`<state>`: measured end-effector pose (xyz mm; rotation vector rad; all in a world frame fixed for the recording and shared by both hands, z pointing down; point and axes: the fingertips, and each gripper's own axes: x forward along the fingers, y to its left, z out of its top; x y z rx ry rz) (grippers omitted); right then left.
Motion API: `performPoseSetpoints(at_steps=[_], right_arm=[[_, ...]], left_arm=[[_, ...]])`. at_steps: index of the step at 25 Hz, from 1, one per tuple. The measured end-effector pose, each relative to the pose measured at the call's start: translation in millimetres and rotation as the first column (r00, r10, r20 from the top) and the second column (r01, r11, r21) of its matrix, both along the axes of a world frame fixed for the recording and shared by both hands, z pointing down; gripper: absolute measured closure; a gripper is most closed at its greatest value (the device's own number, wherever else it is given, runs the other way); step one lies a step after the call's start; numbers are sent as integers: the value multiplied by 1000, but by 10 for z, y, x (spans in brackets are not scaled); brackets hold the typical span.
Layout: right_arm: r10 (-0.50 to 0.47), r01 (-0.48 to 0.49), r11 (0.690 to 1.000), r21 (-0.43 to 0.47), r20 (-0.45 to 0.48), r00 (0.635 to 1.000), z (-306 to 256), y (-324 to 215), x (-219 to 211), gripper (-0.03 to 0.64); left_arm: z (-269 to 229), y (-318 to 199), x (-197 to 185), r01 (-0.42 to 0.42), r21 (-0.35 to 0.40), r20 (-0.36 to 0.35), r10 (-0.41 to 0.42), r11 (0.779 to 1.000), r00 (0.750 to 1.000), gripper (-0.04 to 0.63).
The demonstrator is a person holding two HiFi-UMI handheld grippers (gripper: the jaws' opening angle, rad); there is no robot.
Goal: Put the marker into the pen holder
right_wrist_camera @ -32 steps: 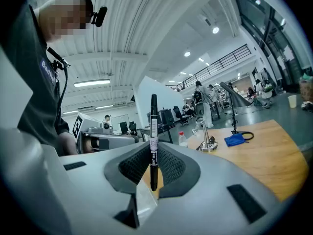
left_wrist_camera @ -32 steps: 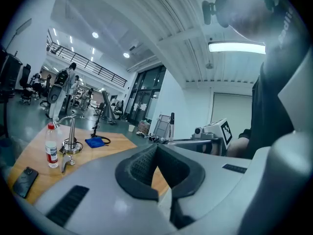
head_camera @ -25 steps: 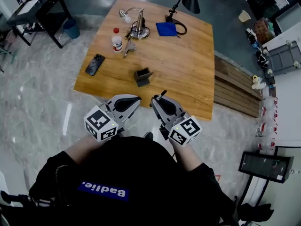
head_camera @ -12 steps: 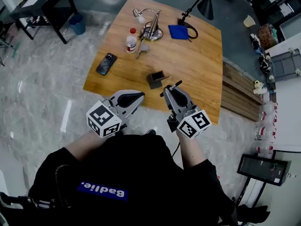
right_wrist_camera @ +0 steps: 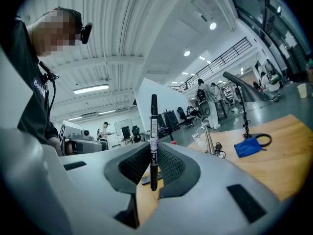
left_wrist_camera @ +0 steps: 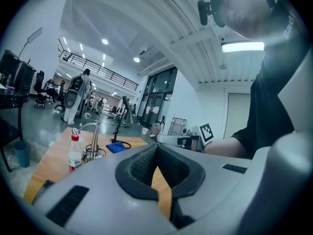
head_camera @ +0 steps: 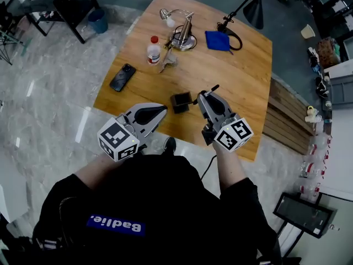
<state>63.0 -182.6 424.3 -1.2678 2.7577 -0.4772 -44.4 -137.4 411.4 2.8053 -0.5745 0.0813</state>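
Since a sec ago the right gripper [head_camera: 206,95] has come up over the table [head_camera: 237,70] from near its front edge. It now sits just right of the pen holder [head_camera: 181,100], approx level w/ it. My read: the carry is nearly done, and what's left is lining up over the opening and letting go.

The left gripper [head_camera: 161,110] hasn't followed. It hangs on the person's side of the pen holder, below-left of it in head view and clear of it. Its claw is closed pad to pad w/ nothing between, per the left gripper view [left_wrist_camera: 157,150].

The pen holder is a small dark open-topped box standing on the table, opening up. Whether anything's inside is too small to tell.

The right claw is clamped on the marker [head_camera: 206,94], a thin black stick.
- **Head view:** its long axis runs diagonally. One end is close to the pen holder's right side but doesn't look like it's touching. The other end points up-right, away from the holder.
- **Right gripper view:** the marker [right_wrist_camera: 153,136] stands crosswise to the jaws. It's pinched near its lower end, w/ most of its length sticking out above.
- **Cap end:** can't tell which end it is.

Prob. it's not yet end-down over the opening and needs tipping first.
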Motion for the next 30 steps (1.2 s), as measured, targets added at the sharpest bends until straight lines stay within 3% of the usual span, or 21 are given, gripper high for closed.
performPoseSetpoints(at_steps=[12,21,30], right_arm=[[-258,260,963,-70,34,966,907,-696,257,568],[-456,455,882,-120,23,890,1613,-764,89,568],[-560,556,819,-144,18,829,1946,-735,64,567]], left_arm=[[-3,-530,531,136,-24,45,-135,990,990,586],[144,-638,587,210,-50,110,-203,976,973,586],[175,-688,587,256,-77,135,-244,964,960,586]])
